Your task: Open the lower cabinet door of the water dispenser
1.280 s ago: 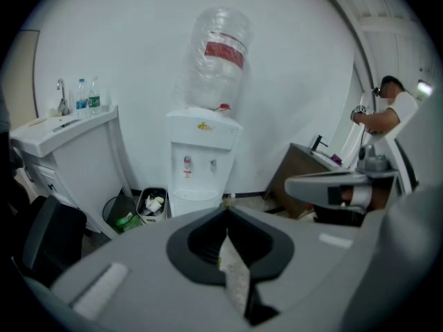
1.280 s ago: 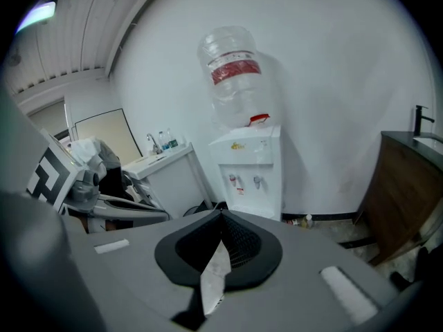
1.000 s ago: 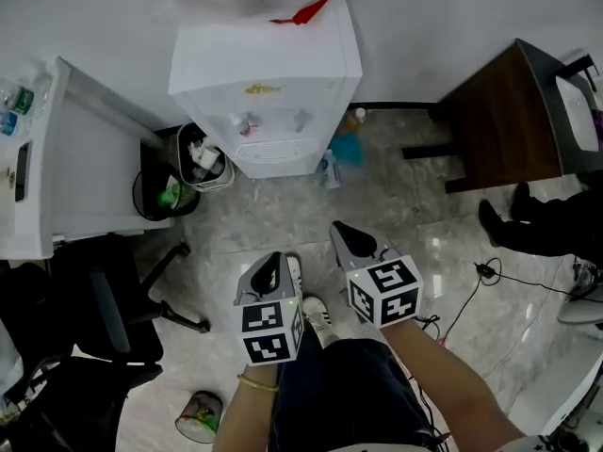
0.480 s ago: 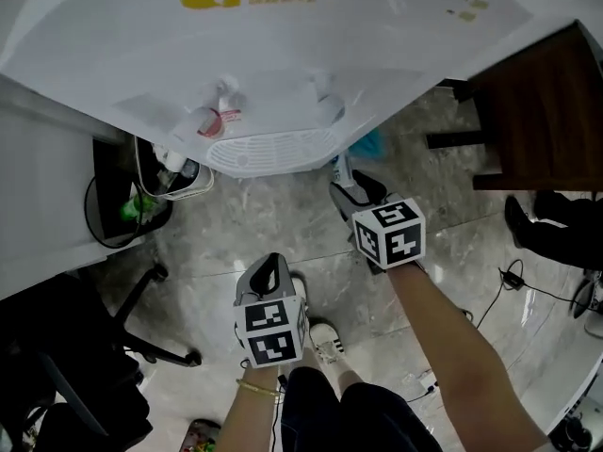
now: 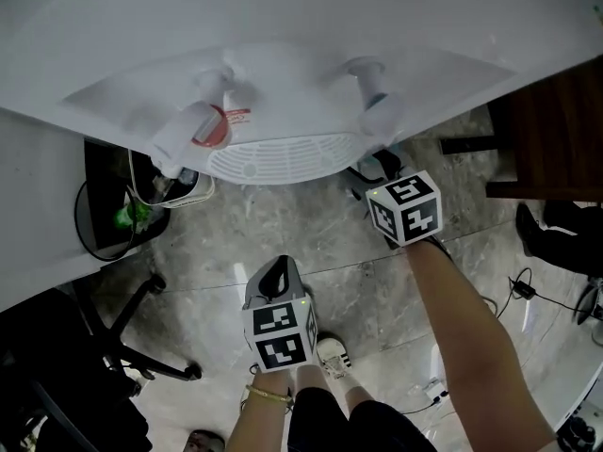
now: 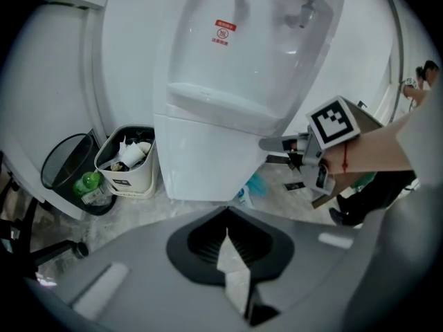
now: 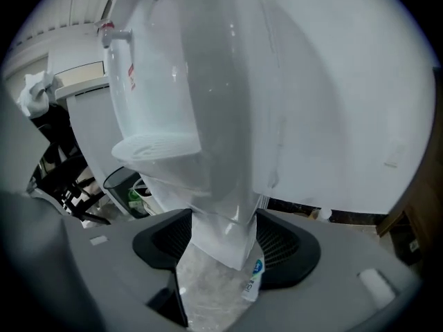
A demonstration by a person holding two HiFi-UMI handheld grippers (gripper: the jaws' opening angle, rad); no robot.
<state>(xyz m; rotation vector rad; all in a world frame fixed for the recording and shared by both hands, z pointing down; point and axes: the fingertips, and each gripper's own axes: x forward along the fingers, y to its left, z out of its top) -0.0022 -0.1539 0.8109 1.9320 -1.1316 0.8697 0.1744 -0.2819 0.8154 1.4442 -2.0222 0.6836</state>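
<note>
Between the spread jaws of the right gripper (image 6: 271, 144), nothing clamped; only a corner of the lower cabinet door (image 6: 208, 161) framed in the gap, closed flush with the water dispenser (image 5: 311, 26). Tips up against the cabinet's right edge, just under the drip tray (image 5: 283, 155) (touching or merely beside, cannot tell). Above those tips, two taps (image 5: 200, 125), one with a red mark. Just past them on the floor, a blue-labelled bottle (image 7: 255, 277). Farther back, the left gripper (image 5: 274, 273), tips pressed together and empty, well short of the door and aimed at it. Off to its left, a white bin (image 6: 128, 159) stuffed with rubbish, just beside a black mesh bin (image 6: 66, 171) holding a green bottle (image 6: 88, 184). Underneath both grippers, marble floor (image 5: 339, 252).
</note>
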